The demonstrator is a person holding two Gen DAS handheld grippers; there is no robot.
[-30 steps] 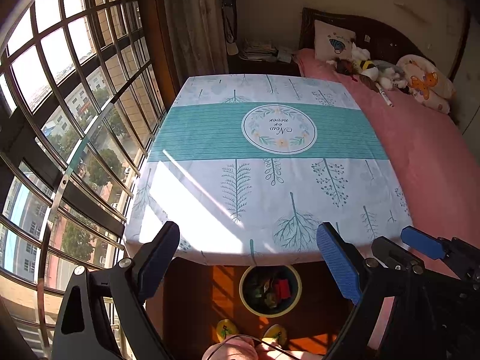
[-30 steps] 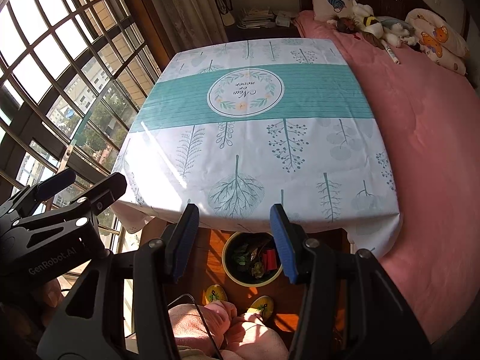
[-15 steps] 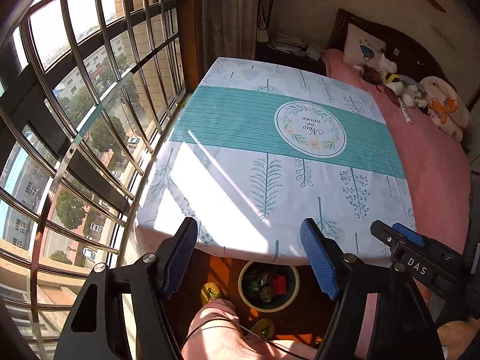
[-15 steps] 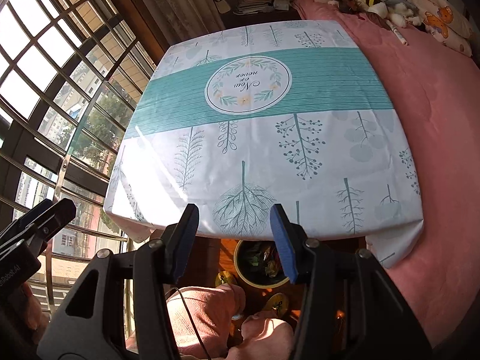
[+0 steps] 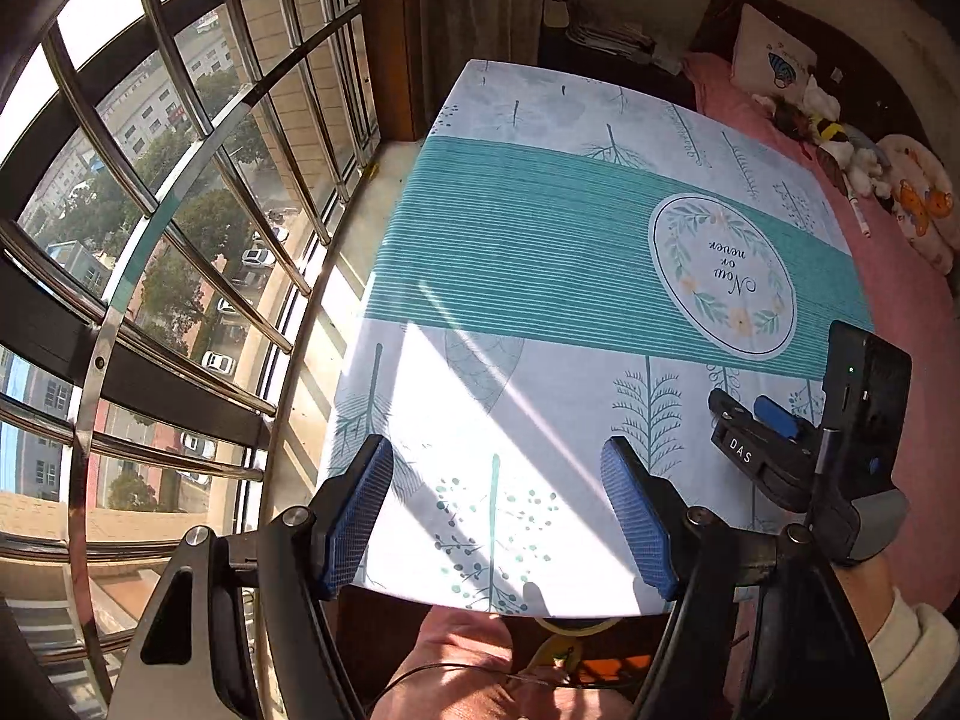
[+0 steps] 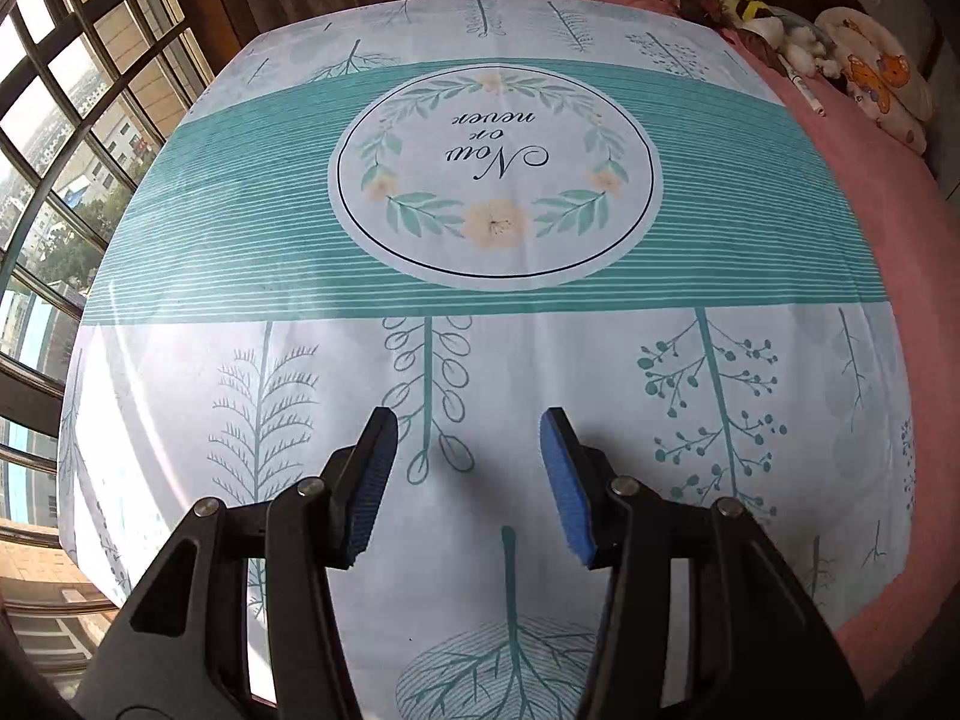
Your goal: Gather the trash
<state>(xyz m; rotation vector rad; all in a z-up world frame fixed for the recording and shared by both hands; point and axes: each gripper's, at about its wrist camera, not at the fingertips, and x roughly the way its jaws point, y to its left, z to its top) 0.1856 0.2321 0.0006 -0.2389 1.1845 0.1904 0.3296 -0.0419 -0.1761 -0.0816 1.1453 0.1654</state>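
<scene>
My left gripper (image 5: 498, 516) is open and empty, over the near left edge of the table with the teal and white tablecloth (image 5: 540, 252). My right gripper (image 6: 468, 480) is open and empty, low over the cloth's near half (image 6: 492, 180); it also shows in the left wrist view (image 5: 774, 438) at the right. No trash lies on the cloth in either view. Only a yellow rim sliver of the trash bin (image 5: 570, 627) shows under the table's near edge.
A barred window (image 5: 150, 240) runs along the left. A pink bed (image 6: 870, 192) lies along the right, with soft toys and pillows (image 6: 798, 24) at its far end. The person's knees (image 5: 480, 660) are below the table edge.
Both grippers moved forward from behind the table edge to over the cloth, the right one dropping closer. The trash bin under the edge has slid almost out of view. Both stayed open.
</scene>
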